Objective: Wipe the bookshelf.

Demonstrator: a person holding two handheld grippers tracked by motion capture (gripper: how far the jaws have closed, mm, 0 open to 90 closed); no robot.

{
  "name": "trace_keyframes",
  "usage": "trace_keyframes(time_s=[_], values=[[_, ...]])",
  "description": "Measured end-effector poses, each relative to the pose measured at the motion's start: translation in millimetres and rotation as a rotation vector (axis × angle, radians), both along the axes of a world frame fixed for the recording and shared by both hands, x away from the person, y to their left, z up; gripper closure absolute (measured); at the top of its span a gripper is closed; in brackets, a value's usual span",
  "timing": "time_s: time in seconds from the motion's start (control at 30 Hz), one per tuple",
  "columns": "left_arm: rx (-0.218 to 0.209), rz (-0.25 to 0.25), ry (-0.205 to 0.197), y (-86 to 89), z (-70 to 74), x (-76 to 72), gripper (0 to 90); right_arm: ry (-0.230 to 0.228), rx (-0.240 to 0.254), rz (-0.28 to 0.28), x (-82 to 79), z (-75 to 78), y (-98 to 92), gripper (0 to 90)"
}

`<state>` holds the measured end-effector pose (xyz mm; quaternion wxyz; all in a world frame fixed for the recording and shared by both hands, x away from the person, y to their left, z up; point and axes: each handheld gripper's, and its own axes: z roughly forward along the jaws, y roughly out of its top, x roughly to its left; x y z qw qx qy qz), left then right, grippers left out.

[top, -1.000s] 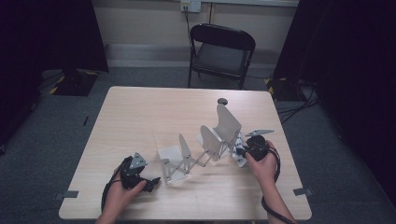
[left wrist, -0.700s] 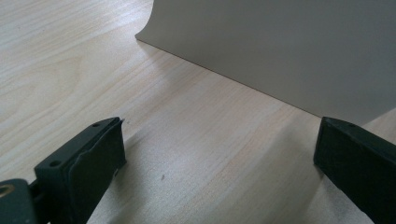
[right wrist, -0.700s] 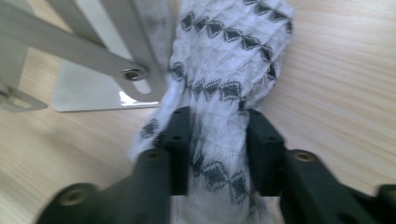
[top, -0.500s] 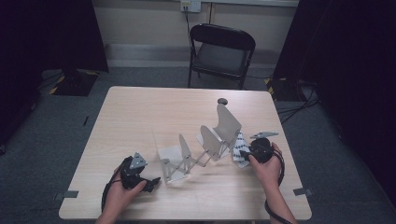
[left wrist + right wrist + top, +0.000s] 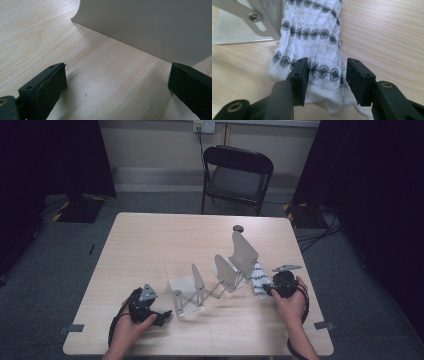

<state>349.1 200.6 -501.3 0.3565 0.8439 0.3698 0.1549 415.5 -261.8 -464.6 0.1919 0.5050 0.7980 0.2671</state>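
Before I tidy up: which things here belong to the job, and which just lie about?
In the job: white patterned cloth; folding metal rack; right gripper, open around the cloth's end; left gripper, open.
Lying about: small dark object; folding chair.

Overhead light on the table (image 5: 150,245) — dark surroundings; close views soft, slightly blurred.

A black folding chair (image 5: 237,175) stood beyond the far edge of the pale wooden table (image 5: 150,245). A small dark round object (image 5: 238,228) lay on the table near that edge. Grey carpet (image 5: 45,270) covered the floor, and cables (image 5: 320,227) trailed at the right.
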Motion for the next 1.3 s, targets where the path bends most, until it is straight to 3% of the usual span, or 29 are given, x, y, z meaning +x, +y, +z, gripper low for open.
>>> trace_keyframes(time_s=[0.2,0.37,0.43,0.5,0.57,0.67,0.73,0.9,1.13,1.3], values=[[0.0,0.0,0.003,-0.4,0.0,-0.7,1.7,-0.024,0.04,-0.013,1.3,9.6,-0.4,47.3],[0.002,-0.002,0.001,-0.4,0.1,-0.8,1.7,-0.001,0.026,0.014,6.1,-0.5,8.9,47.5],[0.003,-0.003,0.001,-0.3,0.1,-0.8,1.7,0.013,0.023,0.017,8.6,-8.7,10.7,52.9],[0.003,-0.003,0.001,-0.4,0.1,-0.8,1.7,0.008,0.057,0.013,10.6,-13.0,9.9,57.6],[0.003,-0.003,0.001,-0.3,0.1,-0.7,1.7,0.018,0.077,0.015,12.0,-12.4,9.0,69.1],[0.003,-0.003,0.001,-0.3,0.1,-0.7,1.7,0.012,0.058,0.024,11.4,-7.3,11.3,74.9],[0.004,-0.003,0.001,-0.3,0.2,-0.7,1.6,0.011,0.077,0.027,10.4,-2.6,11.7,76.0],[0.004,-0.004,0.0,-0.4,0.1,-0.8,1.6,-0.01,0.097,0.024,6.5,21.4,9.8,77.4],[0.003,-0.006,-0.001,-1.2,0.1,-1.6,1.6,-0.083,0.14,0.023,2.9,68.5,3.1,77.7],[0.003,-0.006,-0.001,-1.3,0.1,-1.6,1.6,-0.152,0.143,0.064,7.1,105.5,15.2,77.7]])
